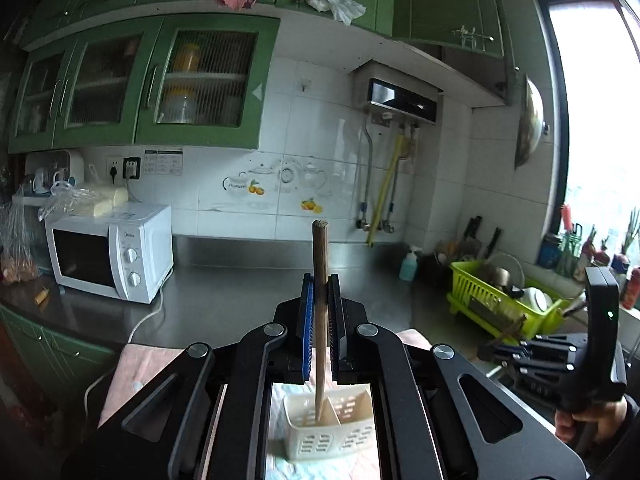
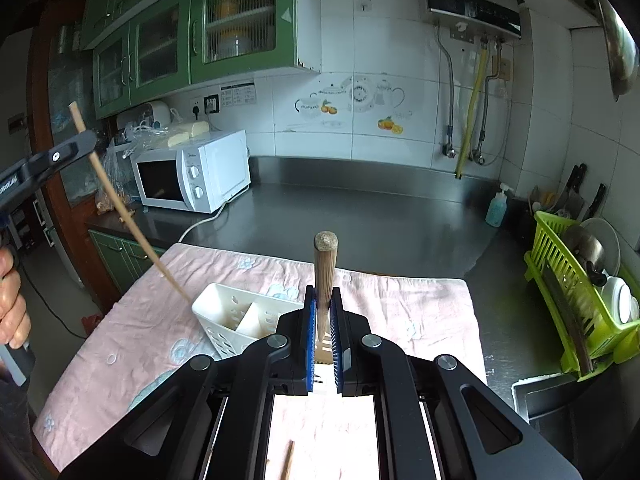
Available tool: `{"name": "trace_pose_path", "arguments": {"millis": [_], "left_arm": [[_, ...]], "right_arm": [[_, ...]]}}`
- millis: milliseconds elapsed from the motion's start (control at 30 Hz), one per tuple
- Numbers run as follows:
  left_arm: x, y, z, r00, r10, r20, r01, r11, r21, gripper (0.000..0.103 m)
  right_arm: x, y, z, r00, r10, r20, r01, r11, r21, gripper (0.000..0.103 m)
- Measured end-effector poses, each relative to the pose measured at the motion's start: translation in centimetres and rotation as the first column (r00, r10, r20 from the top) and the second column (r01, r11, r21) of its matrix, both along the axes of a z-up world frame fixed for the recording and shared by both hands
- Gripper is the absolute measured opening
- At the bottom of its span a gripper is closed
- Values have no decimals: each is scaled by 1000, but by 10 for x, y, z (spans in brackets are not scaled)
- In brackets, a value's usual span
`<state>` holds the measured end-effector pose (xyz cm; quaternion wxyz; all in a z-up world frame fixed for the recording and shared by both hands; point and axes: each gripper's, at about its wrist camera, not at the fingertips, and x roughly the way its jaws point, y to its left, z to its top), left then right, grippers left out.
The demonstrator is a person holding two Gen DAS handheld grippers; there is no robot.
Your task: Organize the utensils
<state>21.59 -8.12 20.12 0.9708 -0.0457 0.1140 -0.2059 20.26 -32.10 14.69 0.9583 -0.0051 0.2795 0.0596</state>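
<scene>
Your left gripper (image 1: 320, 292) fingers clamp a chopstick (image 1: 320, 320), tip already inside the caddy (image 1: 320, 436). Your right gripper (image 2: 323, 320) clamps a wooden-handled utensil (image 2: 325, 280), not yet stored; another stick (image 2: 289, 460) lies on the cloth (image 2: 400, 300).

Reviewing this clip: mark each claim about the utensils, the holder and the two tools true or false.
1. The left tool grips a chopstick whose lower tip is inside the white holder. True.
2. The right tool is empty. False: it clamps a wooden-handled utensil.
3. The holder sits on bare steel. False: it stands on a pink cloth.
4. A green dish rack stands to the right. True.
</scene>
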Motion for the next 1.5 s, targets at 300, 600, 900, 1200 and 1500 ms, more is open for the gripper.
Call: {"name": "trace_pose_path", "arguments": {"millis": [300,600,900,1200,1500], "left_arm": [[59,-19,-38,990,38,-136,-33,999,33,5],[70,-10,-66,975,29,-219,-19,999,50,9],[29,1,-60,981,22,-195,-12,998,55,44],[-43,21,-73,981,34,-192,-14,994,108,62],[-99,40,-108,972,25,-235,7,991,135,66]], "right_arm": [[26,3,-33,998,17,-66,-18,1000,-4,7],[35,9,-50,996,5,-83,-5,1000,-4,8],[0,8,-34,1000,-27,-8,27,999,-30,26],[-90,23,-63,998,56,-13,-56,998,10,26],[-156,56,-150,965,196,-175,-180,978,106,26]]}}
